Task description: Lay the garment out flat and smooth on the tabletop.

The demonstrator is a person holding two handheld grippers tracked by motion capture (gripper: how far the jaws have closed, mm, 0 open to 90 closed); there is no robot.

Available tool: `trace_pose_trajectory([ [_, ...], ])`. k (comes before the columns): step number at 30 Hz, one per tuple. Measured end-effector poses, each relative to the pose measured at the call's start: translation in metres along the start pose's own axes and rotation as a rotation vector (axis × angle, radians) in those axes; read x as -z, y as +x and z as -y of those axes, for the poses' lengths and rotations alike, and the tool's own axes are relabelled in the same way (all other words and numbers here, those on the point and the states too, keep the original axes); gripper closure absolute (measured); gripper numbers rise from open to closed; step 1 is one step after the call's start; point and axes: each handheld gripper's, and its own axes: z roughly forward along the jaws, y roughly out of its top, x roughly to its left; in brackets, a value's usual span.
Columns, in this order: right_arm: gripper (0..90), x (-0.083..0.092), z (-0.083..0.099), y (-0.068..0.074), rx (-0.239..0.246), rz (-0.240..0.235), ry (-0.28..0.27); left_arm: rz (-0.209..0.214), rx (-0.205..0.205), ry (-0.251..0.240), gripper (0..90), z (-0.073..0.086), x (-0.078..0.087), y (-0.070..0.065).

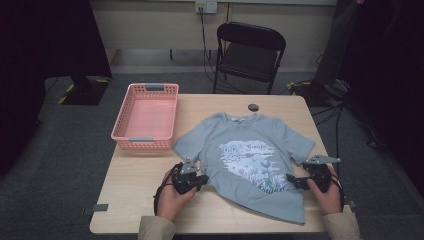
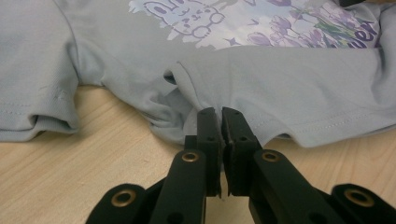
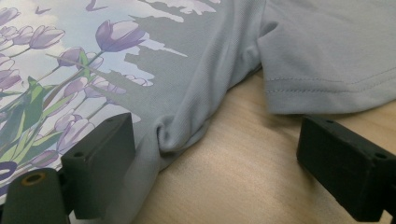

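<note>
A light blue T-shirt (image 1: 235, 132) with a purple flower print lies flat, front up, on the wooden table (image 1: 135, 200). My left gripper (image 1: 201, 179) is at the shirt's left side below the sleeve. In the left gripper view its jaws (image 2: 219, 115) are shut, and the shirt's side edge (image 2: 280, 84) puckers into their tips. My right gripper (image 1: 292, 181) is at the shirt's right side. In the right gripper view it (image 3: 215, 135) stands wide open. One jaw rests over the printed cloth (image 3: 187, 46), the other over bare wood, and a bunched fold of the side edge lies between them.
A pink plastic basket (image 1: 142, 145) stands at the table's back left, next to the shirt's sleeve. A small dark round object (image 1: 253, 107) lies beyond the collar. A black folding chair (image 1: 250, 50) stands behind the table.
</note>
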Motion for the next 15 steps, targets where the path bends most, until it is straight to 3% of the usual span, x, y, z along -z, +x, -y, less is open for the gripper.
trace_pose_trajectory([
  [15,10.7,0.0,0.0,0.0,-0.001,0.001,0.0,0.002,0.01,0.01,86.8,0.009,0.011,-0.002],
])
